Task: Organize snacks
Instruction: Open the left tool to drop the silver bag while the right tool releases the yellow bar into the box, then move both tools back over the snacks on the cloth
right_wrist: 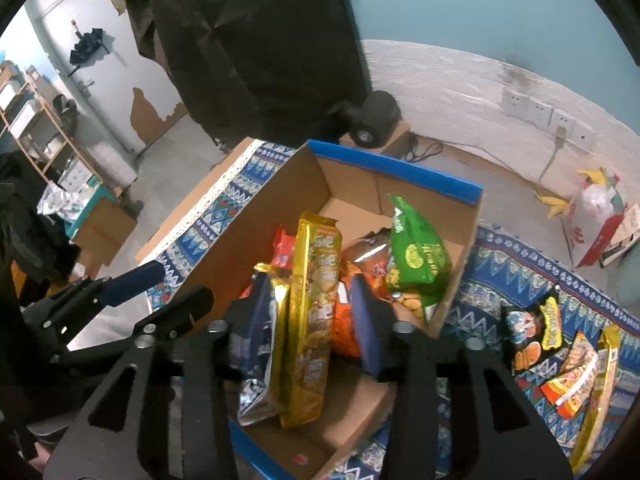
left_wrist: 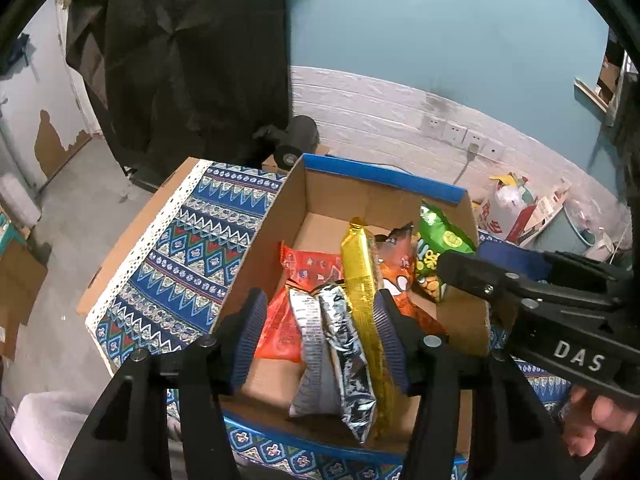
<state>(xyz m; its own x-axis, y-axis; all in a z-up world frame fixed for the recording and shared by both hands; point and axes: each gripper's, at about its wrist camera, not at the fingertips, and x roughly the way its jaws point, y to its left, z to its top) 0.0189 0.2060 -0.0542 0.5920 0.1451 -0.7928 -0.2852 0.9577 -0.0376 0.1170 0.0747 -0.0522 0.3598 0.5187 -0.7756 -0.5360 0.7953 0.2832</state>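
Note:
A cardboard box with blue rim (left_wrist: 384, 176) (right_wrist: 396, 168) stands on a patterned cloth. Inside stand a gold packet (left_wrist: 360, 280) (right_wrist: 316, 300), a silver packet (left_wrist: 344, 340) (right_wrist: 256, 344), red-orange packets (left_wrist: 312, 266) and a green bag (left_wrist: 440, 236) (right_wrist: 416, 256). My left gripper (left_wrist: 320, 332) is open over the box, its fingers either side of the silver and gold packets. My right gripper (right_wrist: 308, 332) is open, its fingers either side of the same packets; it also shows in the left wrist view (left_wrist: 520, 280). Loose packets (right_wrist: 560, 352) lie on the cloth at the right.
The patterned cloth (left_wrist: 192, 248) covers a cardboard table. A black round device (right_wrist: 372, 120) sits behind the box. A dark hanging cloth (right_wrist: 248, 40) is at the back. Bags (right_wrist: 596, 220) and wall sockets (right_wrist: 540, 116) stand at the right; shelves (right_wrist: 36, 120) at the left.

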